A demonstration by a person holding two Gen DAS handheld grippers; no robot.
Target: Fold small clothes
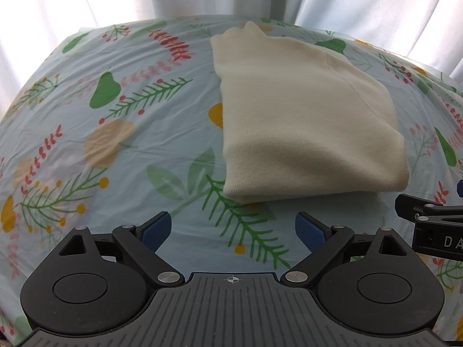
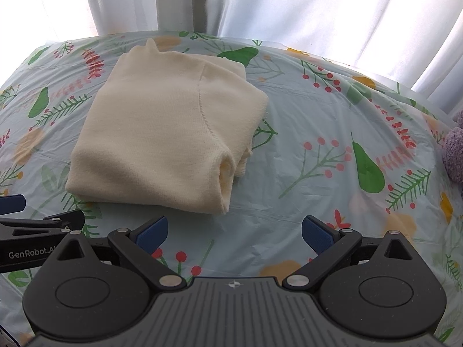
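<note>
A cream knitted sweater [image 1: 303, 115] lies folded into a thick rectangle on the floral tablecloth [image 1: 115, 133]; the right wrist view shows the same sweater [image 2: 162, 133] with a rolled edge at its near right corner. My left gripper [image 1: 233, 231] hovers just short of the sweater's near edge, open, with nothing between its blue pads [image 1: 157, 231]. My right gripper [image 2: 235, 234] is also open and empty, near the sweater's near right corner. Each gripper appears at the edge of the other's view.
White curtains [image 2: 289, 5] hang behind the table's far edge. A fuzzy purple object [image 2: 454, 150] sits at the right edge of the table. Bare tablecloth [image 2: 332, 150] stretches to the right of the sweater and to its left.
</note>
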